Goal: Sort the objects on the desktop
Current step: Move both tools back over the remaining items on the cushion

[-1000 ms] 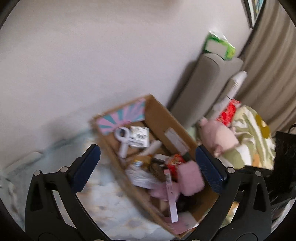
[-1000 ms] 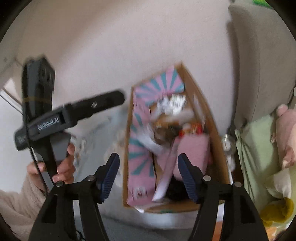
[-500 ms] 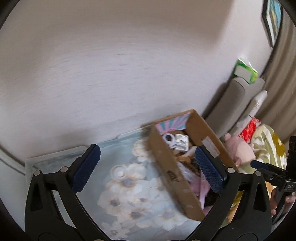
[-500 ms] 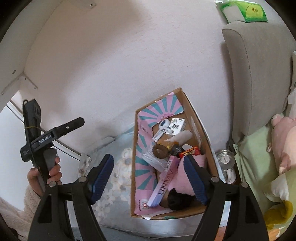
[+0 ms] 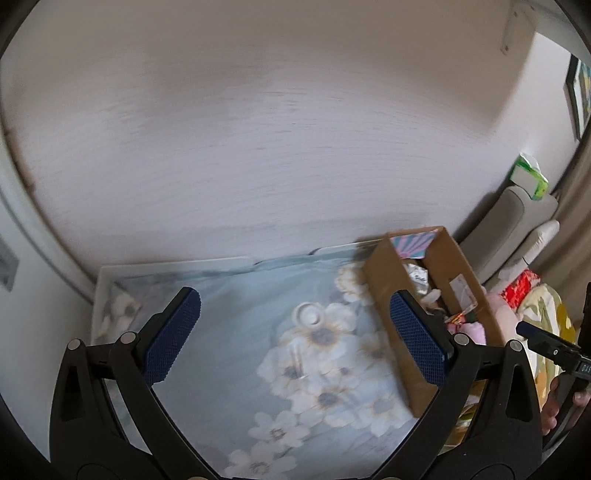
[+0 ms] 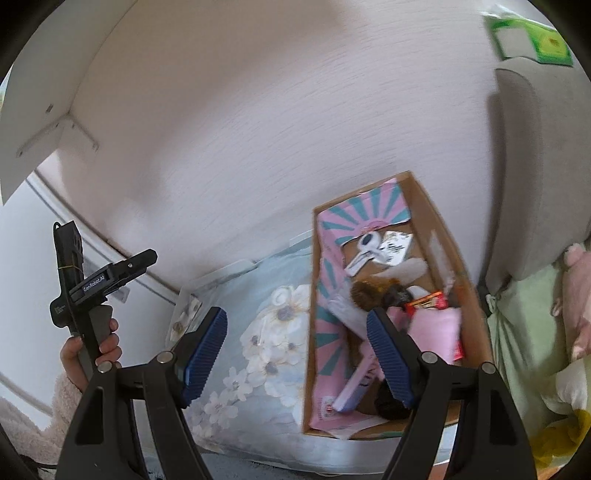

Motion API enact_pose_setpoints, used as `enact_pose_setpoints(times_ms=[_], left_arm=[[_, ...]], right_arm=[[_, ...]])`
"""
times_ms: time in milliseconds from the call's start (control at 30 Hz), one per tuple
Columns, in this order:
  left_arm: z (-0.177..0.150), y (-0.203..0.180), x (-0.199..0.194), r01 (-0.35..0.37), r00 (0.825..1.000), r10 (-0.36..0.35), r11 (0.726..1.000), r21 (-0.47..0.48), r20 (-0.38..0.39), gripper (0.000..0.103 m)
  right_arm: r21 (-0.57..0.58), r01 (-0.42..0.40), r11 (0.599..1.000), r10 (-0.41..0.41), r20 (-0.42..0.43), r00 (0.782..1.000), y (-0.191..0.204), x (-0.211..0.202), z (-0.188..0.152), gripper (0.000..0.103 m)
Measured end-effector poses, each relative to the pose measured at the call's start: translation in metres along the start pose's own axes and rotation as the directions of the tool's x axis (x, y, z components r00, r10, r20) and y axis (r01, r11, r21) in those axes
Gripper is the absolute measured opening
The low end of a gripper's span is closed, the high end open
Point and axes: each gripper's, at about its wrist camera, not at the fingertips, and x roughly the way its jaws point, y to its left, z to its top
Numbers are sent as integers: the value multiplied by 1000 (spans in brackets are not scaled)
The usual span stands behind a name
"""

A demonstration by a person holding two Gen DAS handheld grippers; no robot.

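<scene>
A cardboard box (image 6: 439, 225) with a pink and teal striped lining stands on a floral blue cloth (image 6: 258, 332) against the wall. It holds several items: a white hand tool (image 6: 364, 249), a brown round object (image 6: 364, 295), a red packet (image 6: 424, 301), a pink soft item (image 6: 436, 332). My right gripper (image 6: 297, 354) is open and empty above the box's near left side. My left gripper (image 5: 295, 336) is open and empty over the cloth; the box (image 5: 388, 284) is to its right.
A small white round lid (image 5: 308, 316) lies on the cloth. A grey headboard (image 6: 535, 166) with a green tissue pack (image 6: 532, 35) on top stands right of the box. A pink plush (image 6: 580, 295) lies on bedding at the far right. A white wall is behind.
Both grippers have pulled back and up from the box. The left view has swung left, so the box has shifted from centre to the right and the cloth fills the view.
</scene>
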Motion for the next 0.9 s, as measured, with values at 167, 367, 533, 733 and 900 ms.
enact_pose_setpoints(times_ms=[167, 367, 533, 733, 900], left_arm=[[-8, 24, -14, -37, 999, 37, 999, -31, 17, 102], [-19, 56, -18, -84, 996, 85, 993, -82, 4, 102], [-31, 80, -16, -117, 993, 114, 985, -127, -28, 102], [-44, 100, -4, -116, 992, 104, 978, -176, -72, 102], [-46, 104, 10, -100, 992, 84, 978, -184, -96, 102]], right_arm=[[-47, -24, 999, 23, -28, 999, 21, 15, -1, 75], [-84, -52, 995, 48, -53, 997, 44, 37, 1, 75], [-126, -56, 990, 43, -98, 994, 62, 63, -1, 75], [-188, -37, 981, 6, -164, 987, 87, 99, -10, 75], [-242, 25, 970, -69, -175, 982, 99, 123, -19, 75]])
